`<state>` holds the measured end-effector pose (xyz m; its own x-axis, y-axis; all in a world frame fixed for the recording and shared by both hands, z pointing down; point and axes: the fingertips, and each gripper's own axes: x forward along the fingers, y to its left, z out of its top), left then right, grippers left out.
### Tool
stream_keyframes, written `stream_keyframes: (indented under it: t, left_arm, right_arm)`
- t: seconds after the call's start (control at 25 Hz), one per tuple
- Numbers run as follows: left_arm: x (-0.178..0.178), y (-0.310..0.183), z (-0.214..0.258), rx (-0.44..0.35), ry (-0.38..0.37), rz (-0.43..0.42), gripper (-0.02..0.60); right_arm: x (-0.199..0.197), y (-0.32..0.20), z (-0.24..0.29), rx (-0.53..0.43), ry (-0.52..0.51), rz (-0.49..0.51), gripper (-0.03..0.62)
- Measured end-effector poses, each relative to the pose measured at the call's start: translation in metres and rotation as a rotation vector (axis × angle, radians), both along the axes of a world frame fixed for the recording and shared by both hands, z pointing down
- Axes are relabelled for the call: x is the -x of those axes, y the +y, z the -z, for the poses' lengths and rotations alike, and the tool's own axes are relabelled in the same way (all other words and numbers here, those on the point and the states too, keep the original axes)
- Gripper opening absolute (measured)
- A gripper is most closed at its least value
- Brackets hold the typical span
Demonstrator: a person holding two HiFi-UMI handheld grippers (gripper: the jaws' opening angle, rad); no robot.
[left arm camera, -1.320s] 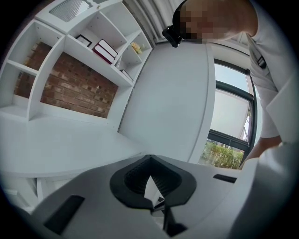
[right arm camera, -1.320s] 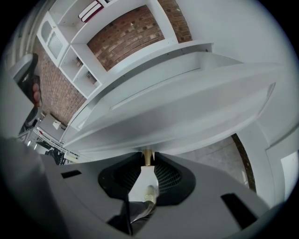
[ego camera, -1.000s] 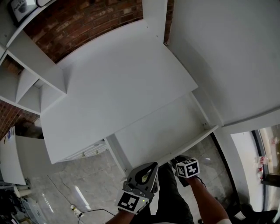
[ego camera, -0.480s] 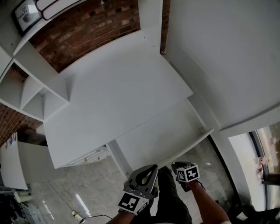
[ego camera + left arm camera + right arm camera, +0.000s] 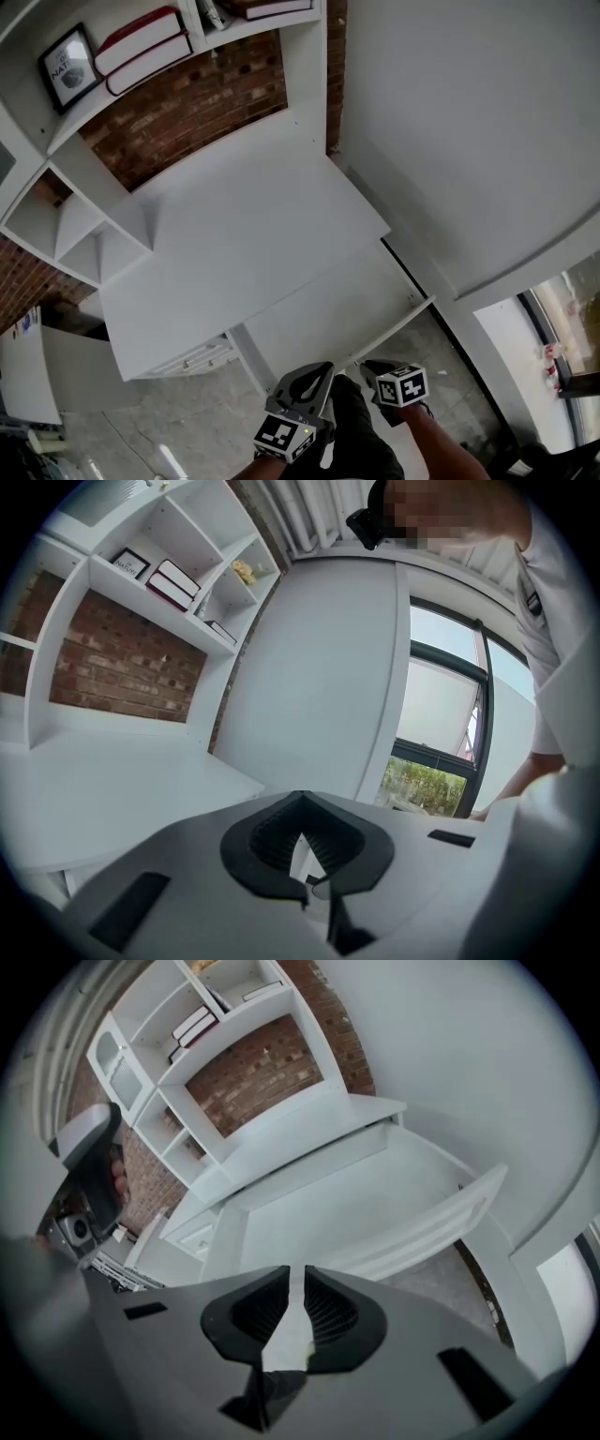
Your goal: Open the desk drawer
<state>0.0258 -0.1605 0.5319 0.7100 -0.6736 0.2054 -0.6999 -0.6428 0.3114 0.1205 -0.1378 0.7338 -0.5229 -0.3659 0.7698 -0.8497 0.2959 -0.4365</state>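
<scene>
Below the white desktop [image 5: 234,234], a white drawer [image 5: 328,307] wide open.

The drawer [image 5: 328,314] sticks out from under the tabletop [image 5: 239,230], toward me. Shelves [image 5: 80,230] stand at the tabletop's left; books [image 5: 141,47] lie on a higher shelf behind.

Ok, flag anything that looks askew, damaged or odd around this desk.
Nothing stands out. The drawer is pulled out straight and looks empty, and the desk top is bare.
</scene>
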Motion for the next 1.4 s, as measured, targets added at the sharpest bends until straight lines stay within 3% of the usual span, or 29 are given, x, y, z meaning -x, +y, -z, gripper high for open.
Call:
stream_keyframes:
  t: [0.28, 0.48, 0.88, 1.12, 1.4]
  left_arm:
    - [-0.007, -0.003, 0.024, 0.07, 0.018, 0.011, 0.009]
    - [0.0, -0.009, 0.055, 0.083, 0.04, 0.037, 0.009]
    - [0.022, -0.023, 0.138, -0.006, 0.061, 0.103, 0.008]
    - [0.041, -0.029, 0.163, -0.06, 0.041, 0.15, 0.008]
    - [0.05, -0.035, 0.185, -0.125, 0.041, 0.181, 0.008]
  right_arm:
    - [0.014, -0.026, 0.091, -0.129, -0.126, -0.028, 0.039]
    - [0.038, -0.052, 0.169, -0.289, -0.205, -0.015, 0.034]
    - [0.081, -0.079, 0.305, -0.557, -0.274, 0.056, 0.018]
    - [0.098, -0.086, 0.346, -0.673, -0.261, 0.084, 0.017]
    - [0.112, -0.092, 0.374, -0.732, -0.273, 0.121, 0.017]
